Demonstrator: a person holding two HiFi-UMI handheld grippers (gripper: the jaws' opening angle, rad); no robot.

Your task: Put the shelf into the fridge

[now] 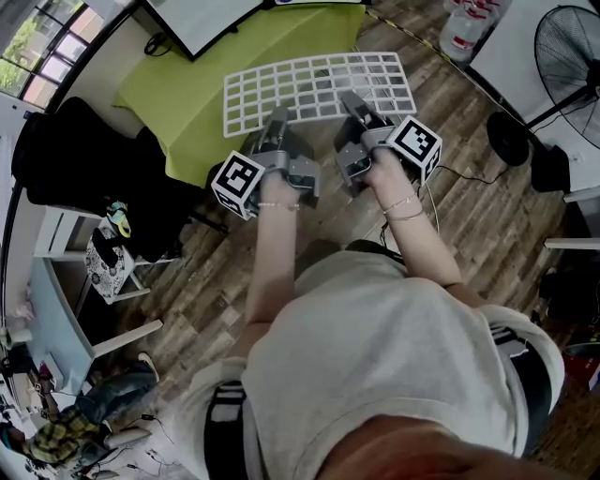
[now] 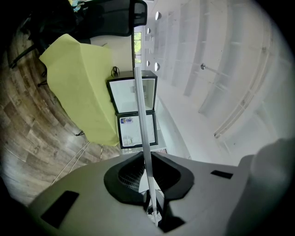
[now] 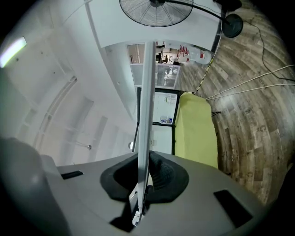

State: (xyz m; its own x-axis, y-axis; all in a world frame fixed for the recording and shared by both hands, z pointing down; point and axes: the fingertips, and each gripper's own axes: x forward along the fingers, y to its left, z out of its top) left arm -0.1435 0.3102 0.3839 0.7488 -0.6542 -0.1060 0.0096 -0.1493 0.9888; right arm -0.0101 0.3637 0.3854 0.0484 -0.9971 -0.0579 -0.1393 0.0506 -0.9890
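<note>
A white wire-grid shelf (image 1: 319, 86) is held level in front of the person, over the edge of a green-covered table (image 1: 202, 94). My left gripper (image 1: 278, 122) is shut on the shelf's near edge at the left, and my right gripper (image 1: 354, 101) is shut on the same edge at the right. In the left gripper view the shelf (image 2: 142, 115) runs edge-on between the pads of the left gripper (image 2: 147, 173). The right gripper (image 3: 145, 173) clamps the shelf (image 3: 147, 101) the same way. Ahead stands a small black fridge (image 2: 133, 94) with its door (image 2: 137, 130) open; the fridge (image 3: 163, 113) also shows in the right gripper view.
The green-covered table (image 2: 83, 87) stands beside the fridge. A standing fan (image 1: 567, 47) and water bottles (image 1: 466, 28) are at the right on the wooden floor. A black chair with dark cloth (image 1: 84, 169) and a cluttered white shelf unit (image 1: 66, 309) stand at the left.
</note>
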